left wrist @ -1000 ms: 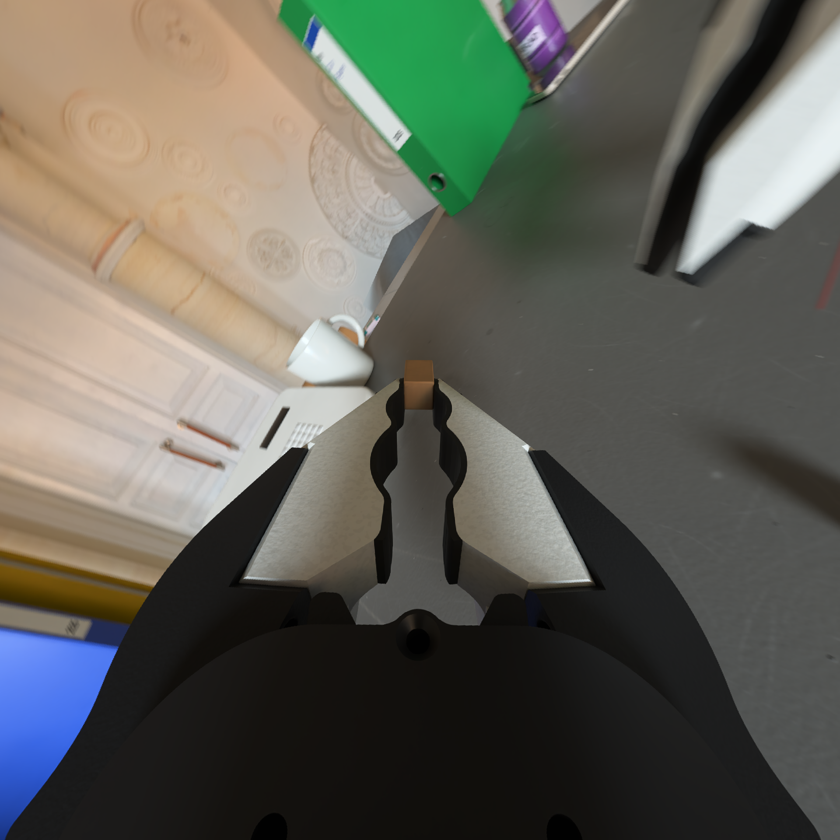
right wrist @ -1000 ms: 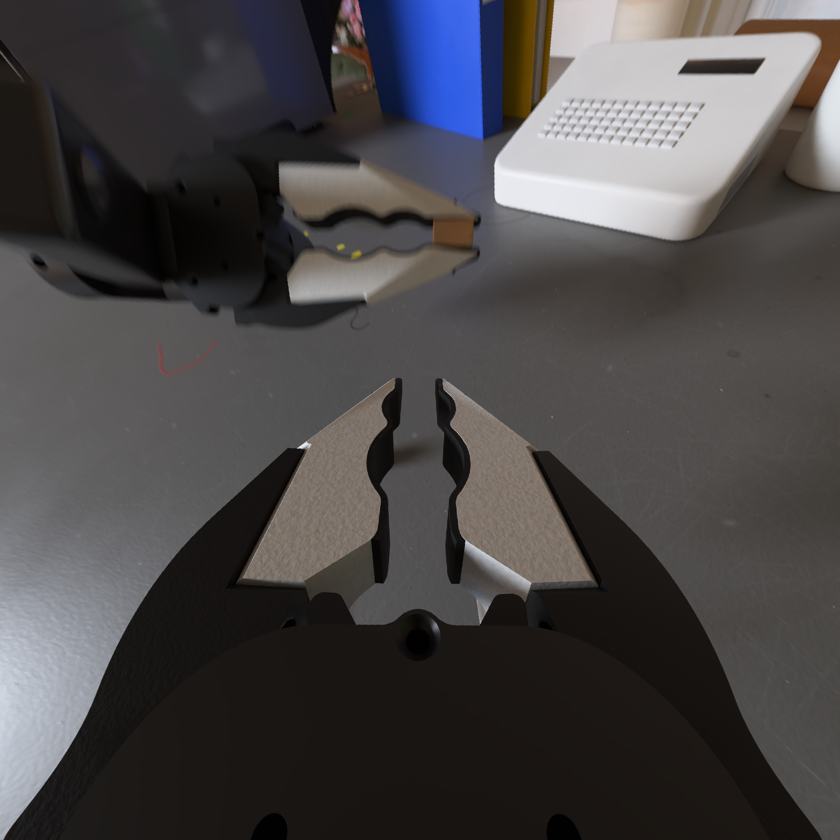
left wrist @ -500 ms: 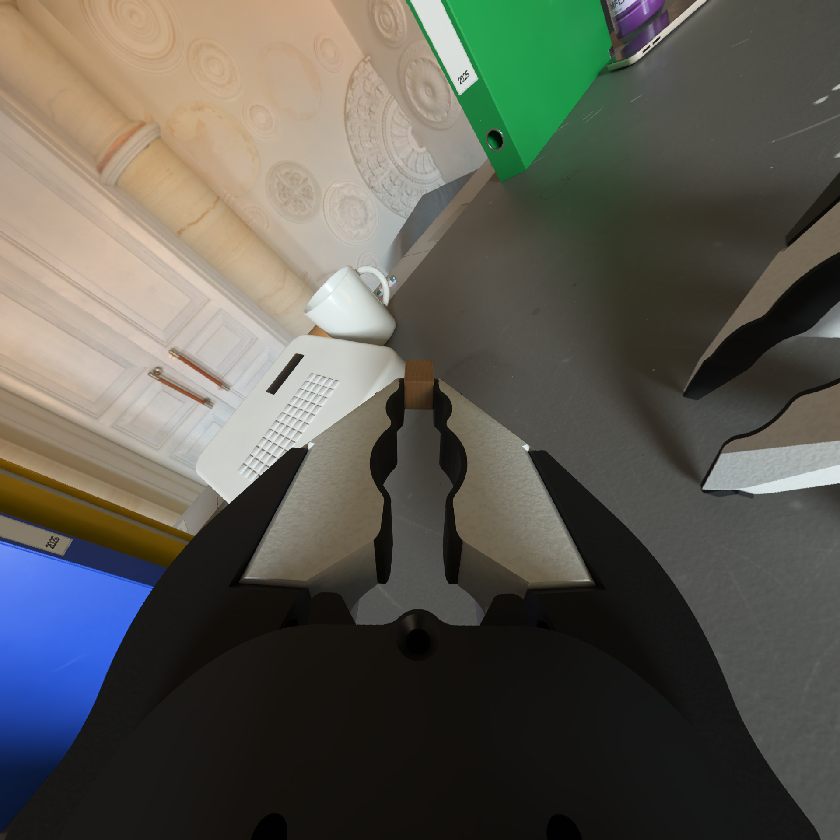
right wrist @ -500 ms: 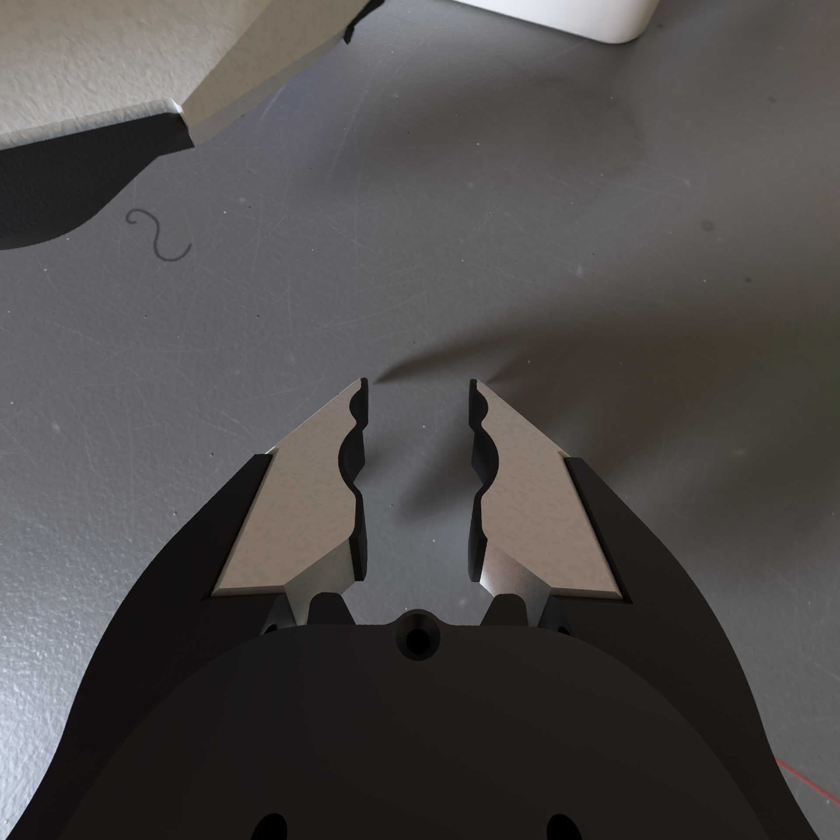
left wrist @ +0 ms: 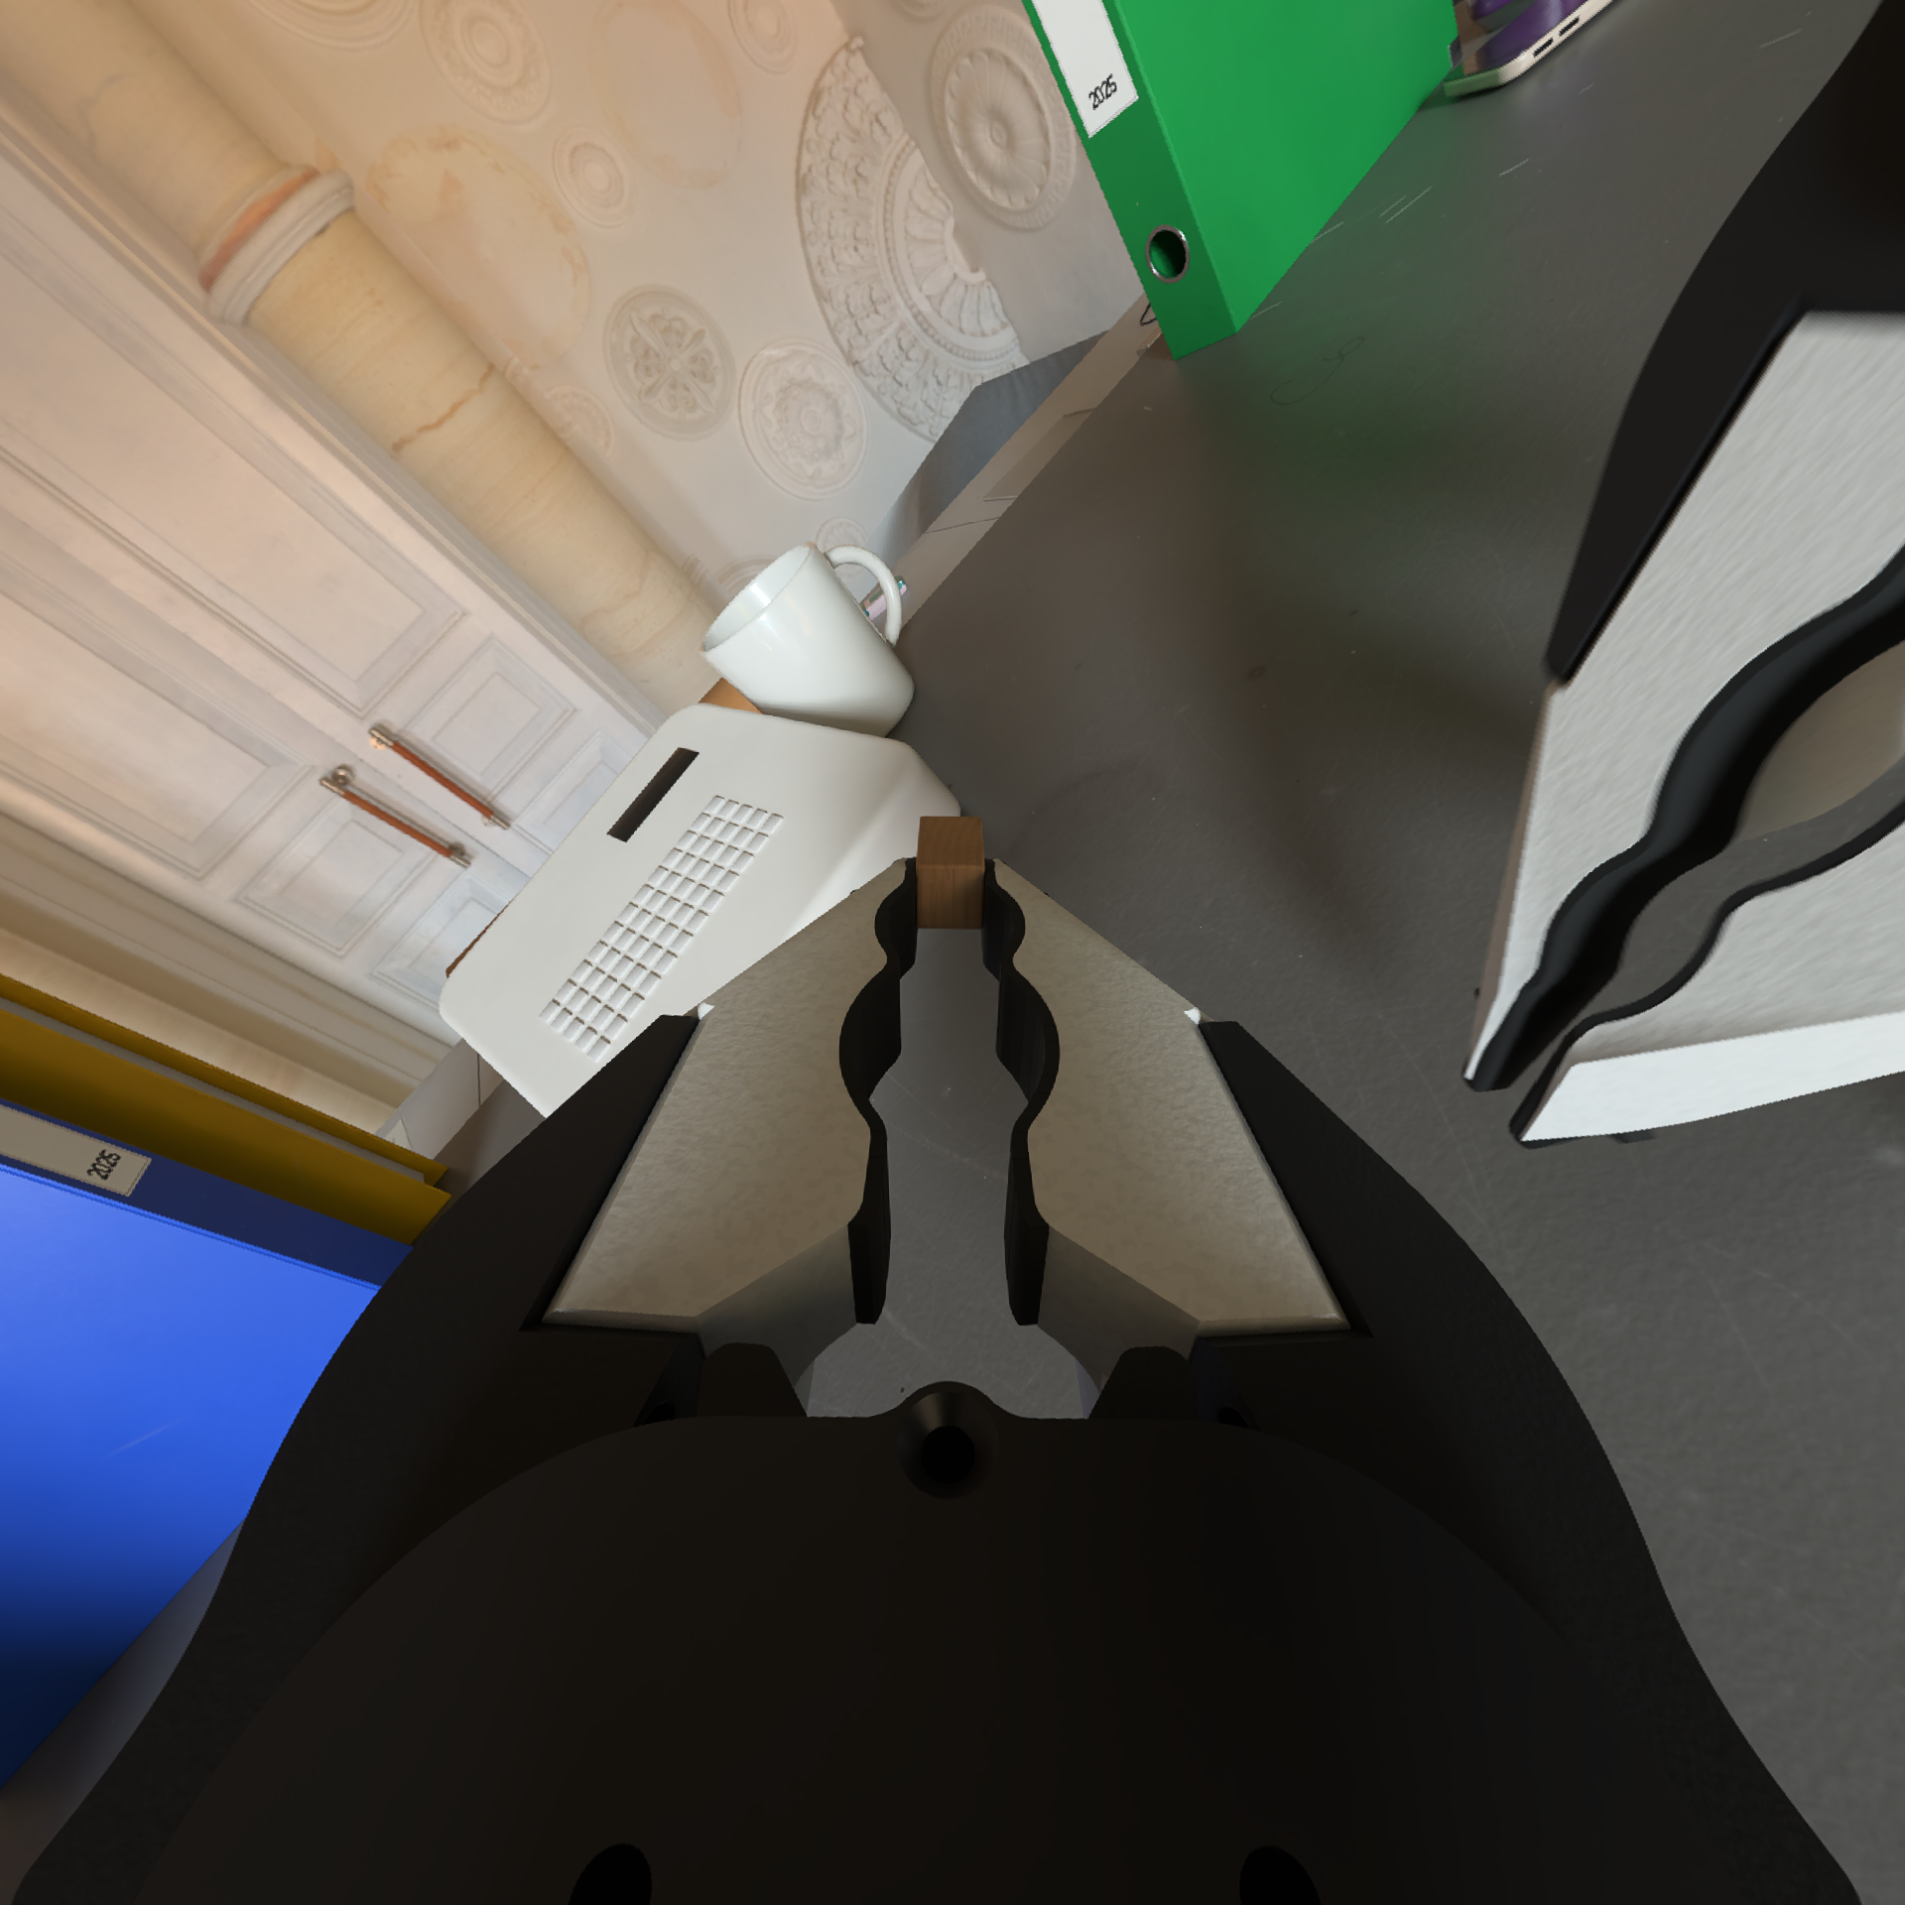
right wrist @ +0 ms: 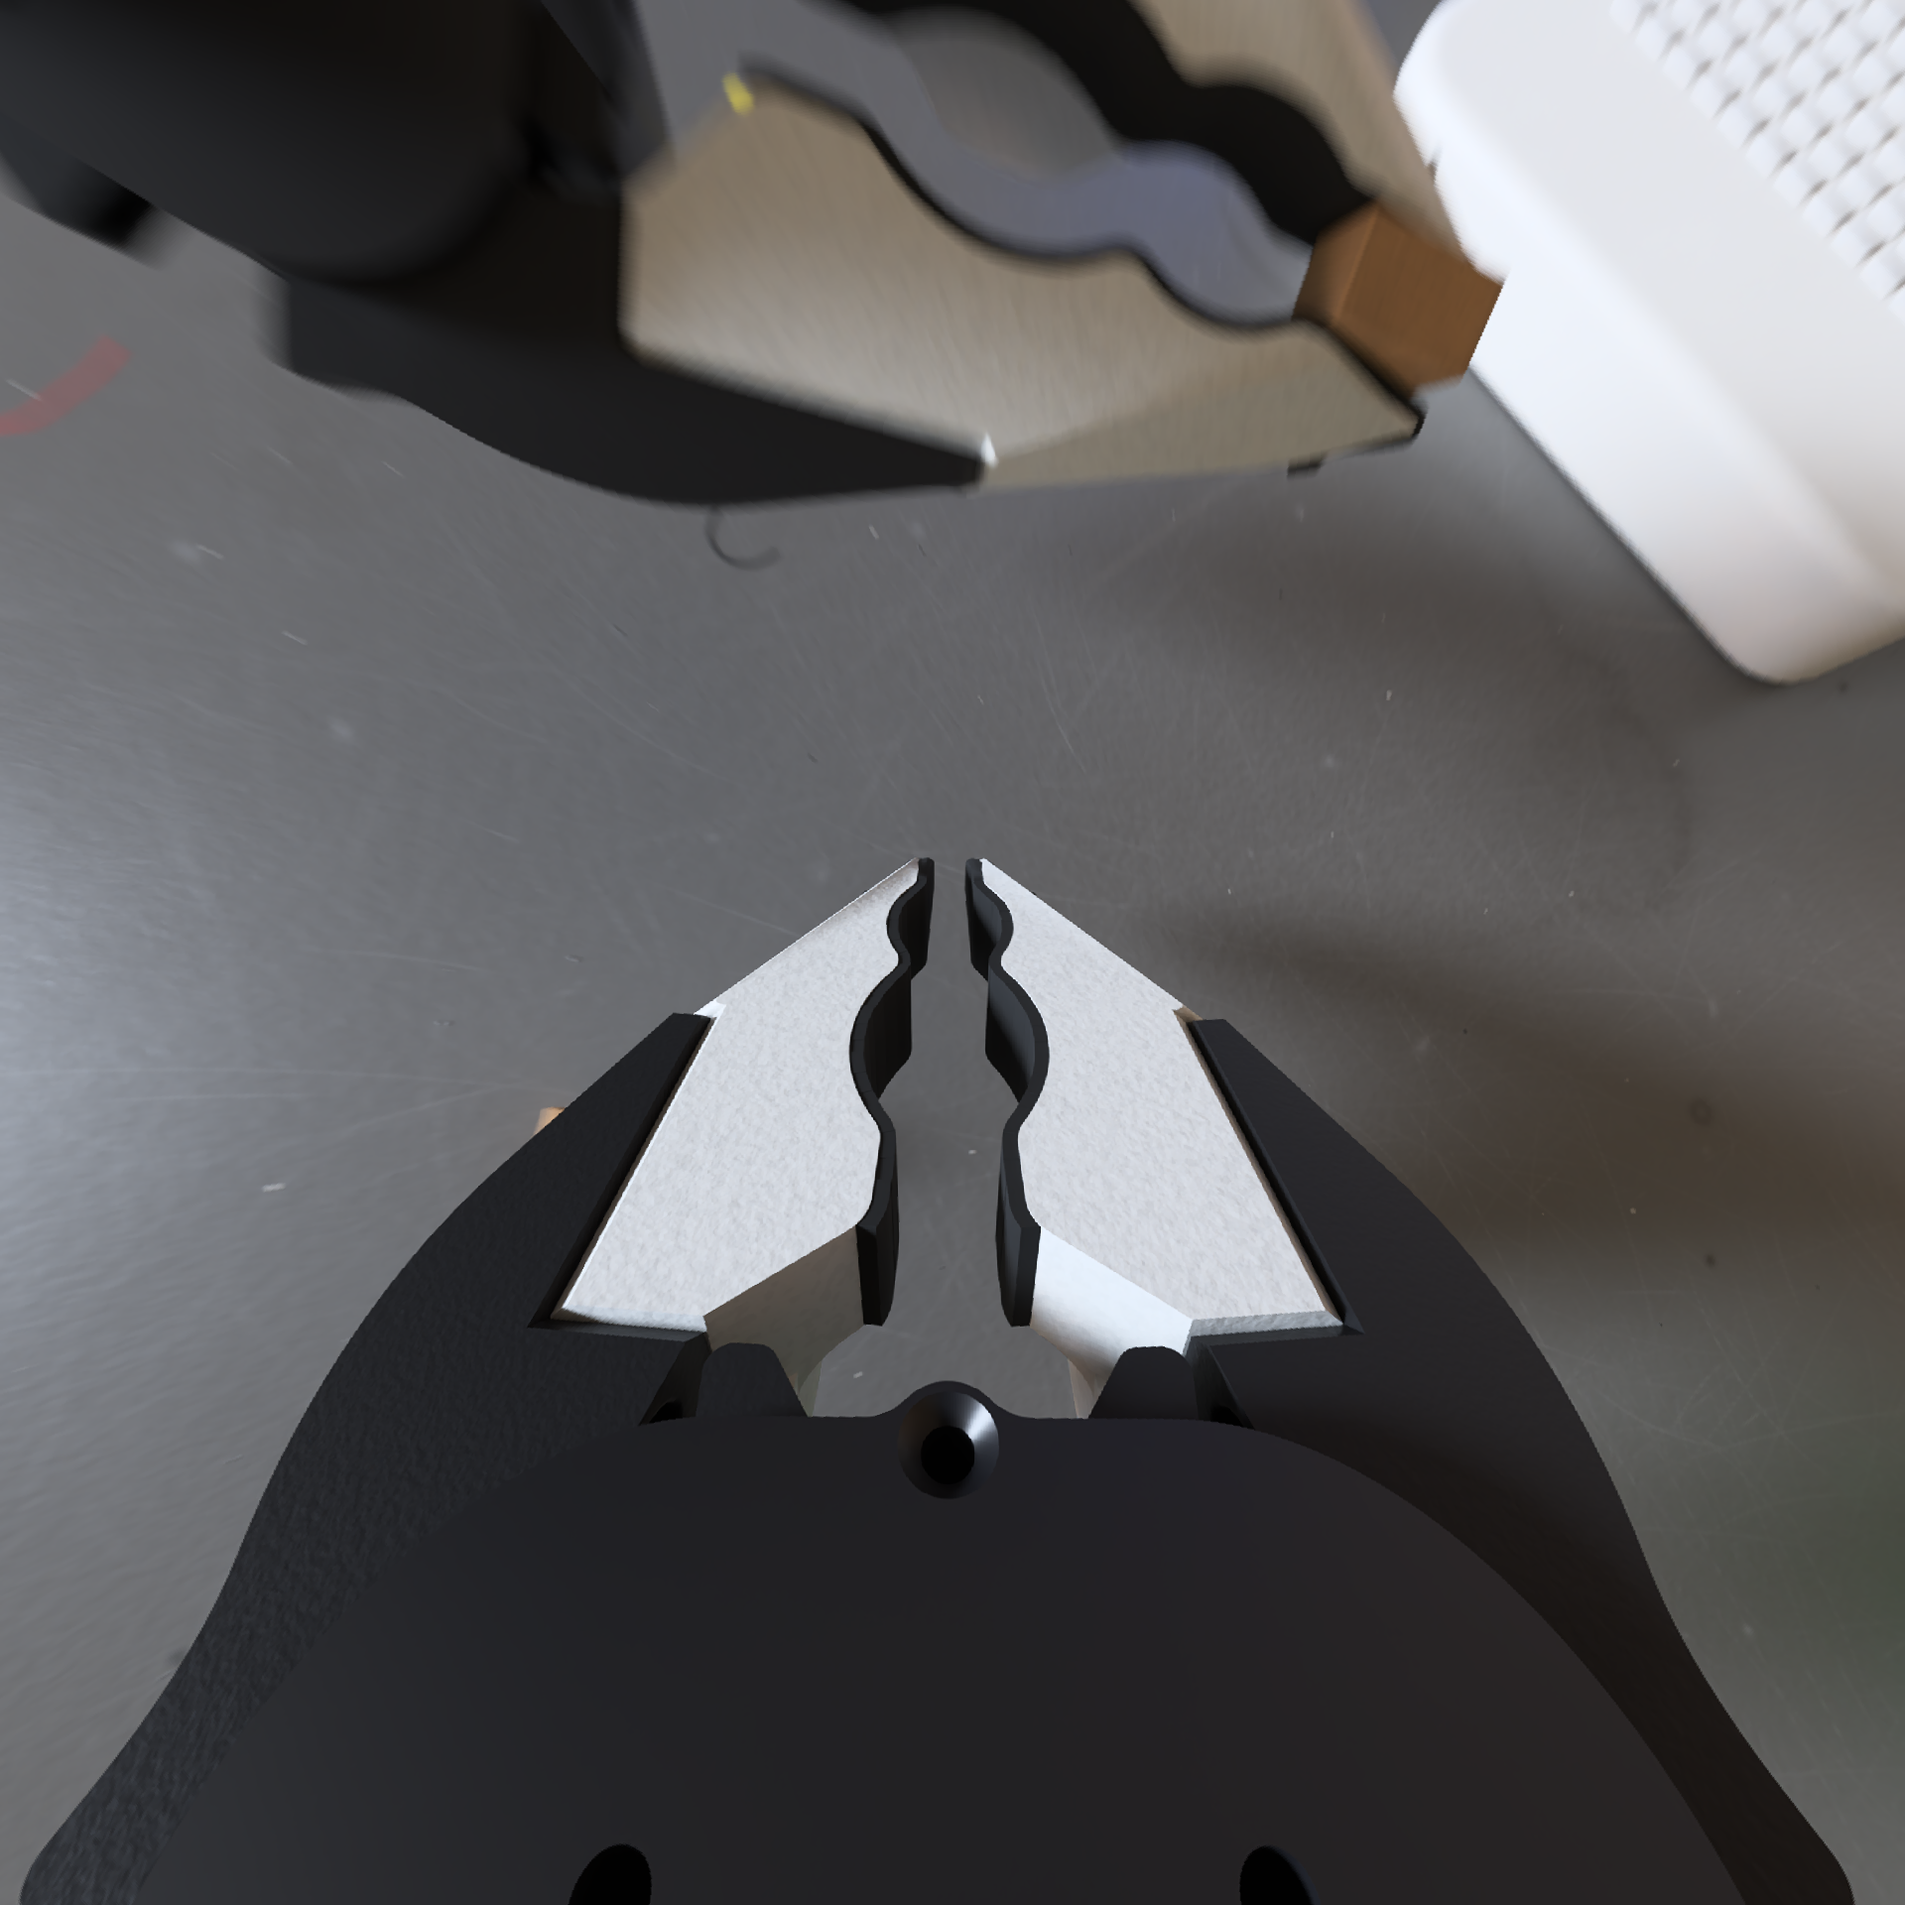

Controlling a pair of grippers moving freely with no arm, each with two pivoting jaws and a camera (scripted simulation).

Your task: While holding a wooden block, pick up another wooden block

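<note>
L hand-held gripper [left wrist: 949,895] is clamped on a wooden block [left wrist: 948,874] at its fingertips, frame centre in L wrist view; same block shows upper right in R wrist view, lifted off the grey tabletop [right wrist: 1237,825]. R hand-held gripper [right wrist: 949,895] is nearly closed w/ a thin slit between the tips, holding nothing. Second block [right wrist: 549,1116]: prob the small tan corner poking out at the gripper body's left edge, mid-left of frame, mostly hidden, so its long axis can't be told. It lies behind and left of the R tips; R is nearer. White keypad device [right wrist: 1649,361] cut off upper right.
</note>
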